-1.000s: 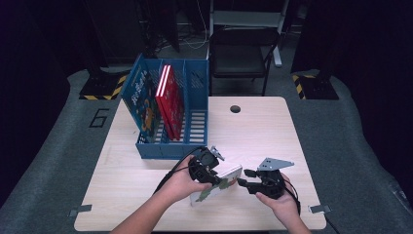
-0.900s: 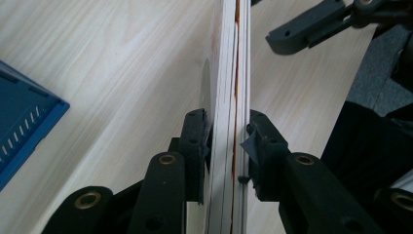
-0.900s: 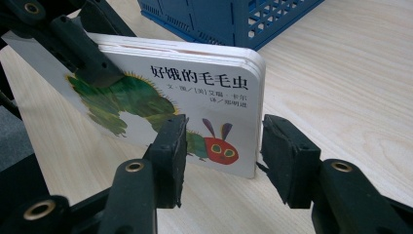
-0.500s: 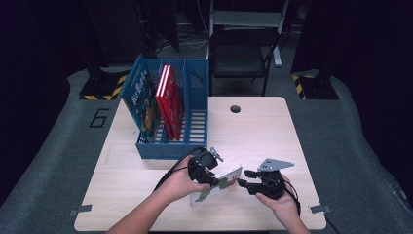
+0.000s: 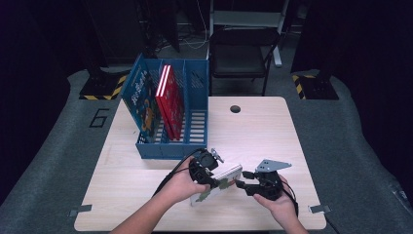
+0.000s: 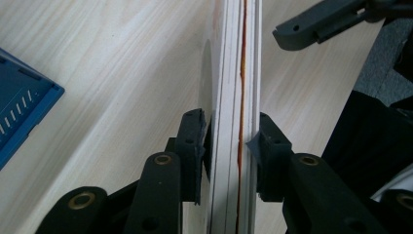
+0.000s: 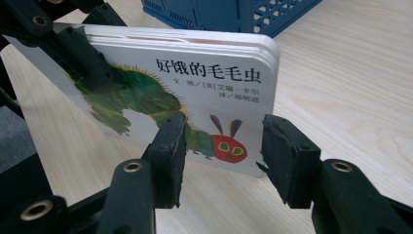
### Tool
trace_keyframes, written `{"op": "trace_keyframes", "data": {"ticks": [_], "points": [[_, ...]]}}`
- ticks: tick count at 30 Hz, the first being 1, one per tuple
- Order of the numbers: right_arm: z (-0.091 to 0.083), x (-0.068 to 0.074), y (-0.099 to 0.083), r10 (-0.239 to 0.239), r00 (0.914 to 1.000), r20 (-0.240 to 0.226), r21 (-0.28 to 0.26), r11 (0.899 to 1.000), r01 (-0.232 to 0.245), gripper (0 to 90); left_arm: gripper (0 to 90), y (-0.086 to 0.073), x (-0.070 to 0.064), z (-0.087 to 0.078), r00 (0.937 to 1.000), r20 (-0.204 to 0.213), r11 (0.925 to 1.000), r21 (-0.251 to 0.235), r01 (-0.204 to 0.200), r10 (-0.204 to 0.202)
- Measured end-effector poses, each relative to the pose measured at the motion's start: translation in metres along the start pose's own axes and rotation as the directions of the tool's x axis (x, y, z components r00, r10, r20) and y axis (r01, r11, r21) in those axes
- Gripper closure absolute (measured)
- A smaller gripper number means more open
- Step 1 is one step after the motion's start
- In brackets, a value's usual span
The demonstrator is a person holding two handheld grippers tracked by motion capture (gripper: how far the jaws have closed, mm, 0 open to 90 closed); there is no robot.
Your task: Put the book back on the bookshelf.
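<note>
The board book (image 5: 217, 184) is clamped by the left gripper (image 6: 229, 146) at lower centre; the right gripper (image 7: 221, 146) is held open before it; a handover seems underway, so closure on the corner is called for.

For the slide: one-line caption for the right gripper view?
Open right gripper faces a caterpillar board book held by the left gripper.
</note>
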State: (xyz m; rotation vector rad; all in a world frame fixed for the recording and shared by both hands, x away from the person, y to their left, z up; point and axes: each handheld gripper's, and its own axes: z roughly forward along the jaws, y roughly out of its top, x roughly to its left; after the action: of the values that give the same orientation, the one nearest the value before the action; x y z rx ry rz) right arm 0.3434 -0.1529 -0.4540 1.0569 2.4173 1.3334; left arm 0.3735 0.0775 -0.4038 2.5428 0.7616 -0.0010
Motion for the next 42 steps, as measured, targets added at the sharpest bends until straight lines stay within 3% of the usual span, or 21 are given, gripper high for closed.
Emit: {"op": "trace_keyframes", "data": {"ticks": [7,11,19,23,29,37,42], "points": [[0.0017,0.0020,0.0008,-0.004,1.0000,0.000,0.000,1.000,0.004,51.4,73.2,-0.0007,-0.0004,0.0000,0.9999,-0.014,1.0000,-0.004,0.009,-0.009],[0.0023,0.0028,0.0010,-0.004,1.0000,-0.002,0.000,1.000,0.004,51.4,68.8,-0.0009,-0.0010,-0.0002,0.9997,0.021,0.9999,-0.008,0.010,-0.010],[0.0033,0.0033,0.0010,-0.006,1.0000,-0.001,0.003,1.000,0.006,51.4,63.3,-0.0010,0.0009,0.0005,0.9988,0.041,0.9996,-0.010,0.027,-0.027],[0.0039,0.0035,0.0008,-0.002,1.0000,0.000,0.000,1.000,0.002,51.4,63.0,-0.0018,-0.0003,0.0007,0.9998,0.018,0.9999,-0.010,-0.006,0.006],[0.0040,0.0038,0.0007,0.002,1.0000,0.002,0.002,1.000,-0.002,51.4,70.1,-0.0013,-0.0031,0.0007,0.9993,-0.016,0.9994,0.010,-0.034,0.034],[0.0039,0.0022,0.0003,-0.001,1.0000,0.001,0.006,1.000,0.001,51.4,75.6,0.0006,-0.0017,-0.0001,0.9985,-0.042,0.9992,0.017,-0.035,0.035],[0.0029,0.0015,-0.0002,-0.002,1.0000,0.003,0.006,1.000,0.002,51.4,76.8,0.0013,-0.0010,-0.0001,0.9995,-0.027,0.9996,0.025,-0.016,0.017]]}}
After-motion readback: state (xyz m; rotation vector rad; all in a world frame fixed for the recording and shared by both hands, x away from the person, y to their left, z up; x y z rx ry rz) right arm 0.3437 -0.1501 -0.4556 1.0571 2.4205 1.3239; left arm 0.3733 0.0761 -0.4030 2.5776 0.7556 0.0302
